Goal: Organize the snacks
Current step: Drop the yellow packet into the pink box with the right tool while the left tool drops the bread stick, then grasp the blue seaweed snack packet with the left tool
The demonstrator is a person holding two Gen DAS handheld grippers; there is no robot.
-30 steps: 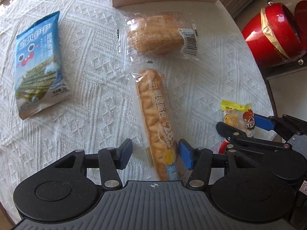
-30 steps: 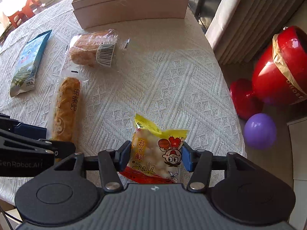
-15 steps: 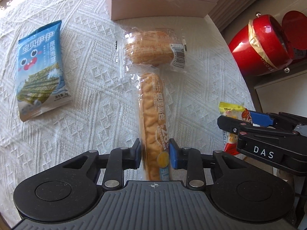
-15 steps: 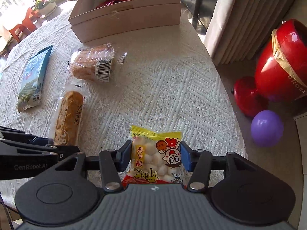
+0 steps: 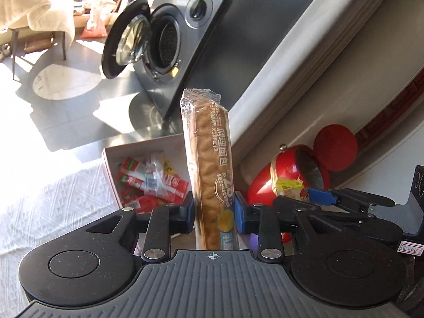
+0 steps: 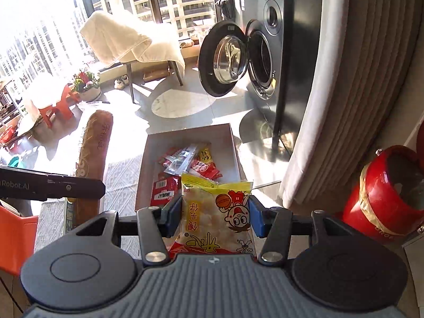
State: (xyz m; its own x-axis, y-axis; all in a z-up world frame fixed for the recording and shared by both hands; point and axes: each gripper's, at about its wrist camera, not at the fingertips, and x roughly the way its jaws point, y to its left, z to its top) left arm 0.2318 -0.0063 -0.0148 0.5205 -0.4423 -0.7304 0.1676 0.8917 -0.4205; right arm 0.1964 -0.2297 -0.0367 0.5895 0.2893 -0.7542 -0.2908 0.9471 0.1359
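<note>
My left gripper is shut on the long wrapped bread stick and holds it upright in the air. Beyond it lies the open snack box with several red packets inside. My right gripper is shut on the yellow puffed-snack bag, raised near the front of the box. The bread stick and the left gripper's arm show at the left of the right wrist view. The right gripper with its bag shows at the right of the left wrist view.
The white textured tablecloth covers the table under the box. A red round pot stands on the floor at the right, beside a curtain. A washing machine with its door open stands behind the table.
Both grippers have lifted their snacks off the table and tilted up, moving toward the box. The table's other snacks have dropped out of view.
</note>
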